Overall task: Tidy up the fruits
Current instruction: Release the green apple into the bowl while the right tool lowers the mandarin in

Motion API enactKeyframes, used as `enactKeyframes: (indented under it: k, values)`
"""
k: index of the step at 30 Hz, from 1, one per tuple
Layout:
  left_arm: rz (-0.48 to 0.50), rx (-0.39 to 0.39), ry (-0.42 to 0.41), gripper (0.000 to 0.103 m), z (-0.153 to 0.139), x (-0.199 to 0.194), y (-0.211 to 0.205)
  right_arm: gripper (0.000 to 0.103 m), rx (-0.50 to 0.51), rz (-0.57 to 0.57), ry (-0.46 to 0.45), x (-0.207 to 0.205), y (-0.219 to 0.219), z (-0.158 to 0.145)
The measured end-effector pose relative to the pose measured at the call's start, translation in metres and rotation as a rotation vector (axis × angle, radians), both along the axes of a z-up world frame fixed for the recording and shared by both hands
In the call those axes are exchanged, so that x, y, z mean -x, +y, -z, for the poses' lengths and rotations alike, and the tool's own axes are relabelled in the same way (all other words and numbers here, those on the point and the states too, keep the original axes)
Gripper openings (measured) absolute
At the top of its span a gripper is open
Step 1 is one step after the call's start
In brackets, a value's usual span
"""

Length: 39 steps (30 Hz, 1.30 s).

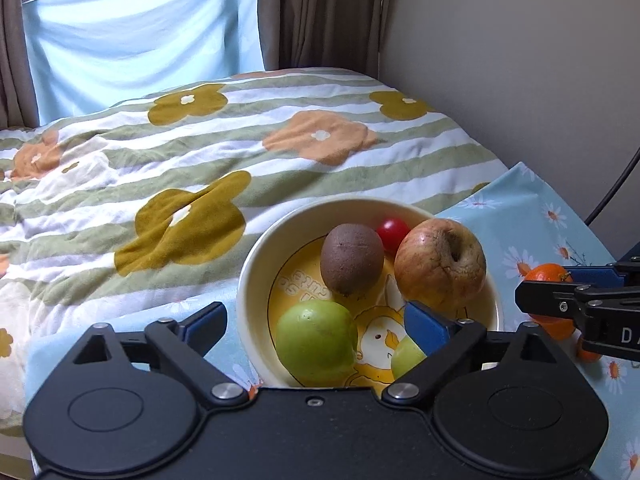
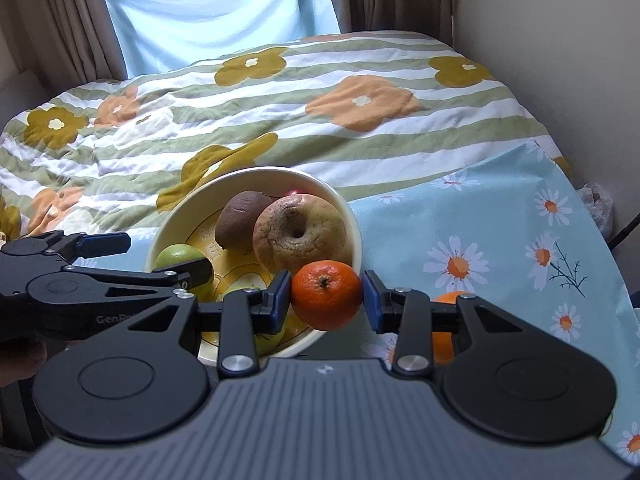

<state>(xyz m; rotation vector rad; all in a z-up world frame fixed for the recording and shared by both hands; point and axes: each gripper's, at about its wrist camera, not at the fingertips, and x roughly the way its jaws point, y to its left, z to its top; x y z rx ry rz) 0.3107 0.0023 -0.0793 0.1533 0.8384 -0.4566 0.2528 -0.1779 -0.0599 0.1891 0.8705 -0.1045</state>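
Note:
A cream bowl (image 1: 250,276) (image 2: 354,224) stands on a blue daisy cloth and holds a brown kiwi (image 1: 351,258), a red cherry tomato (image 1: 394,230), a wrinkled apple (image 1: 440,264) and two green fruits. My left gripper (image 1: 316,324) is open wide. One finger is outside the bowl's left rim, the other inside, and the larger green fruit (image 1: 316,344) lies between them untouched. My right gripper (image 2: 325,294) is shut on a tangerine (image 2: 326,296) at the bowl's near right rim. It shows at the right edge of the left wrist view too.
The daisy cloth (image 2: 480,220) covers the near right part of a bed under a striped flower quilt (image 1: 200,160). Another orange (image 2: 444,340) lies on the cloth under my right gripper. A wall and a black cable (image 1: 612,188) are to the right, curtains behind.

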Motion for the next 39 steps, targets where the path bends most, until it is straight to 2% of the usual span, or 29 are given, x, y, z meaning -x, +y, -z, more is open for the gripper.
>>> enactKeyframes:
  k: [12, 21, 32, 33, 34, 35, 37, 39]
  values:
    - [-0.125, 0.005, -0.029, 0.097, -0.030, 0.043, 0.030, 0.053, 0.000, -0.085, 0.002, 0.003, -0.002, -0.007]
    - [-0.220, -0.009, -0.011, 0.097, -0.026, 0.072, 0.044, 0.053, -0.022, -0.183, 0.020, -0.014, -0.001, 0.010]
    - [-0.283, -0.016, 0.010, 0.097, -0.017, 0.090, 0.048, 0.056, -0.063, -0.205, 0.026, -0.019, -0.008, 0.028]
    - [-0.285, -0.017, 0.011, 0.097, -0.017, 0.092, 0.048, 0.059, -0.067, -0.210, 0.016, -0.019, -0.008, 0.028]
    - [-0.287, -0.019, 0.012, 0.097, -0.016, 0.093, 0.048, 0.067, -0.071, -0.213, 0.009, -0.018, -0.009, 0.027]
    - [-0.288, -0.021, 0.013, 0.097, -0.016, 0.094, 0.047, 0.084, -0.071, -0.212, 0.003, -0.018, -0.008, 0.026]
    - [-0.292, -0.021, 0.013, 0.098, -0.016, 0.096, 0.047, 0.103, -0.058, -0.194, -0.019, -0.014, -0.008, 0.022]
    - [-0.295, -0.022, 0.013, 0.098, -0.017, 0.097, 0.046, 0.103, -0.063, -0.208, -0.028, -0.011, -0.009, 0.020]
